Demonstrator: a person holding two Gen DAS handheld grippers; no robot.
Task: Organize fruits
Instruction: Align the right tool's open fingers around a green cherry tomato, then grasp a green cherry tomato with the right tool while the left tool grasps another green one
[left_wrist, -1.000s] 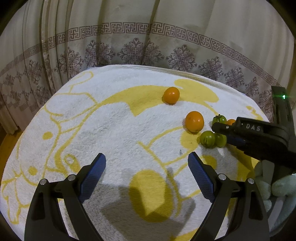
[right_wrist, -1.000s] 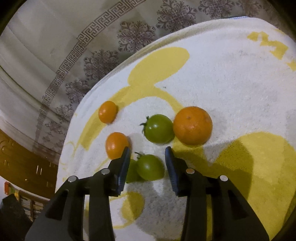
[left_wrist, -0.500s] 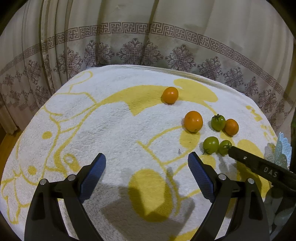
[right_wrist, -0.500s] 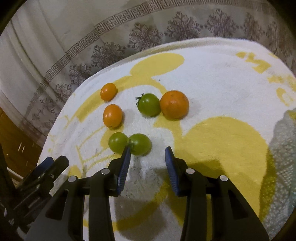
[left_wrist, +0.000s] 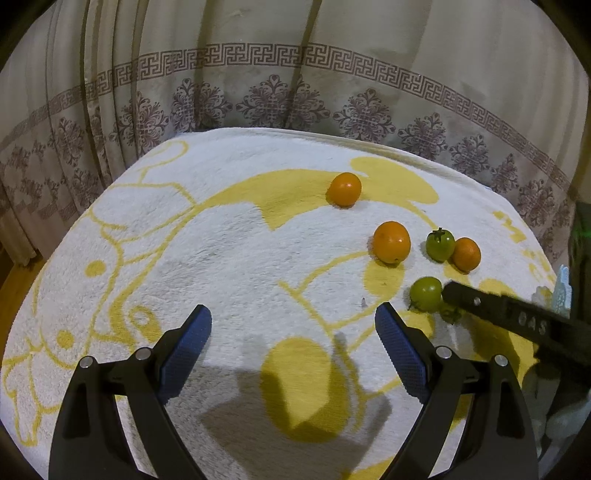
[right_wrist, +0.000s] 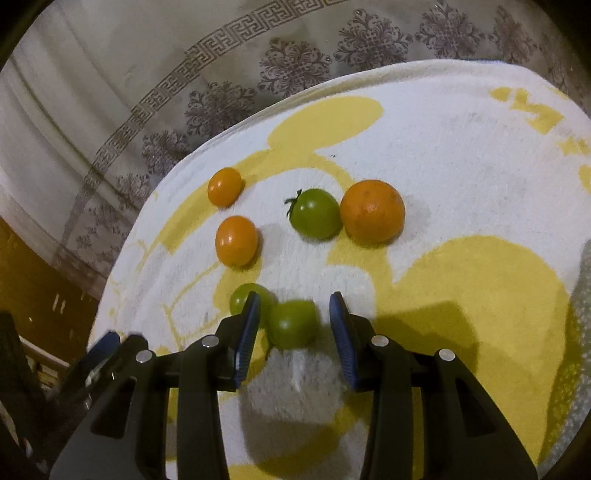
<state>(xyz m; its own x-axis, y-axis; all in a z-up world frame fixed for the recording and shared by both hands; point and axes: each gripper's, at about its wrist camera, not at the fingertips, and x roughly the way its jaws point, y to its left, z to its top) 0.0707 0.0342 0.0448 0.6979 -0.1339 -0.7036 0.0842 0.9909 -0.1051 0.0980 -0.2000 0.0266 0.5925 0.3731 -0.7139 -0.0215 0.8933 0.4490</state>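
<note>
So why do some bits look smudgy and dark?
Right wrist view: the green tomato between the right tongs is motion-blurred, and the tongs cast dark shadows on the towel. Left wrist view: fisheye bends the curtain.

Right gripper (right_wrist: 293, 332) at 6 o'clock, blue-padded fingers (right_wrist: 246, 334) parted around a green tomato (right_wrist: 291, 324) — contact not discernible. A second green tomato (right_wrist: 242, 297) lies just beside it at 9 o'clock. Toward 12 o'clock, on the white-and-yellow towel (right_wrist: 461, 166): a stemmed green tomato (right_wrist: 314, 214) touching a large orange (right_wrist: 372, 211); two smaller oranges (right_wrist: 236, 240) (right_wrist: 224, 186) at 10 o'clock.
</note>
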